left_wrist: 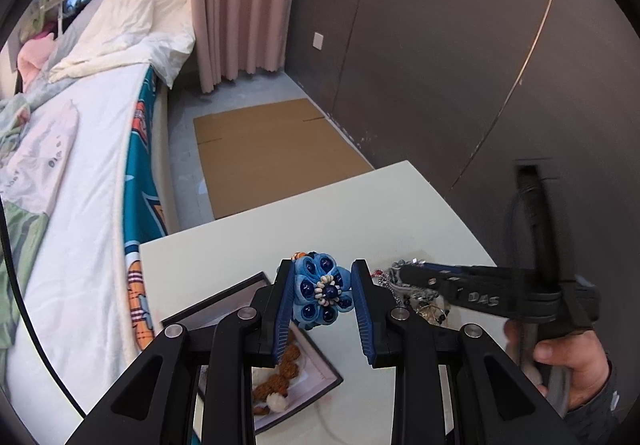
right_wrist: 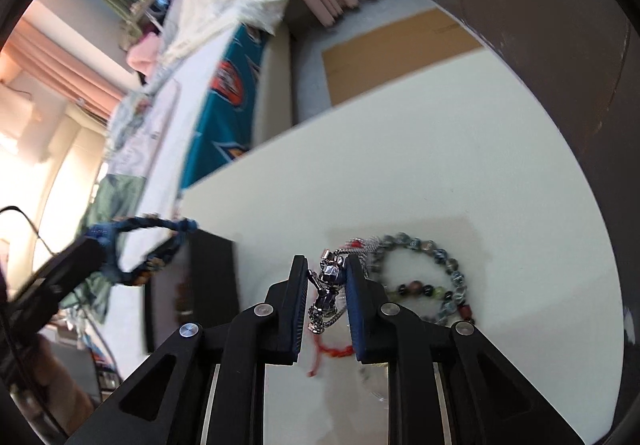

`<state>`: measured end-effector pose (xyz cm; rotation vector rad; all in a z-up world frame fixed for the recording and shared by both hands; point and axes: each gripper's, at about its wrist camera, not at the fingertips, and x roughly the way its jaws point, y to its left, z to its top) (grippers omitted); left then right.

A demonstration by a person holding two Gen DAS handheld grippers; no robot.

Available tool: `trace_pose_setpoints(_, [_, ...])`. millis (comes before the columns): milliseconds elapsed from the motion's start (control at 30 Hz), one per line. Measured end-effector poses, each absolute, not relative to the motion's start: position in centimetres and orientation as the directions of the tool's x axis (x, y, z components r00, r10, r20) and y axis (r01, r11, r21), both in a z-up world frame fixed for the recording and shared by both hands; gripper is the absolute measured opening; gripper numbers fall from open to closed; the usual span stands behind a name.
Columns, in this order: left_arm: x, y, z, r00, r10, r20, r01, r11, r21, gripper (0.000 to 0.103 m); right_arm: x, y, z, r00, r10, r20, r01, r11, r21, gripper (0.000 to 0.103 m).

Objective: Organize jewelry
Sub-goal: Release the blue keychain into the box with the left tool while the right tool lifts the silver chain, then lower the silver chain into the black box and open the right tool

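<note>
My left gripper is shut on a blue flower bracelet and holds it above a black-rimmed tray that holds a brown bead bracelet. In the right wrist view the same blue bracelet hangs from the left gripper over the tray. My right gripper is shut on a silver robot pendant with a chain, at the jewelry pile on the white table. A grey-green bead bracelet and a red cord lie beside it.
The pile of jewelry lies right of the tray, under the right gripper. A bed runs along the table's left side. Flat cardboard lies on the floor beyond. A dark wall stands to the right.
</note>
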<state>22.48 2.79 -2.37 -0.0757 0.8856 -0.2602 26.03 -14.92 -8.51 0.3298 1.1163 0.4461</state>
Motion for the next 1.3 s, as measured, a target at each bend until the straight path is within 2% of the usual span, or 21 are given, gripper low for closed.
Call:
trace_pose_setpoints(300, [20.9, 5.8, -2.1, 0.592, -0.255, -0.765, 0.152, 0.967, -0.205, 0.03, 23.0, -13.6, -3.1, 0.443, 0.562, -0.698, -0.251, 0.826, 0.505, 0.02])
trace_pose_setpoints(467, [20.8, 7.5, -2.6, 0.564, -0.313, -0.764, 0.136, 0.948, -0.288, 0.037, 22.0, -12.6, 0.1, 0.502, 0.558, -0.66, -0.274, 0.827, 0.491, 0.02])
trace_pose_setpoints(500, [20.7, 7.8, -2.5, 0.563, -0.326, -0.759, 0.133, 0.943, -0.306, 0.047, 22.0, -12.3, 0.9, 0.513, 0.553, -0.656, -0.281, 0.831, 0.48, 0.02])
trace_pose_setpoints(533, [20.5, 8.2, -2.2, 0.575, -0.335, -0.747, 0.129, 0.938, -0.321, 0.061, 22.0, -12.0, 1.4, 0.52, 0.549, -0.654, -0.286, 0.834, 0.472, 0.02])
trace_pose_setpoints(600, [19.9, 8.5, -1.5, 0.603, -0.335, -0.724, 0.13, 0.937, -0.324, 0.077, 21.9, -11.5, 2.9, 0.539, 0.539, -0.647, -0.294, 0.84, 0.455, 0.02])
trace_pose_setpoints(633, [19.5, 8.7, -1.1, 0.621, -0.332, -0.71, 0.132, 0.937, -0.322, 0.079, 21.9, -11.3, 3.7, 0.548, 0.536, -0.642, -0.297, 0.842, 0.45, 0.02])
trace_pose_setpoints(1300, [17.4, 12.7, 1.3, 0.681, -0.361, -0.638, 0.133, 0.917, -0.377, 0.08, 18.0, -4.8, 21.2, 0.708, 0.527, -0.471, -0.46, 0.849, 0.26, 0.02])
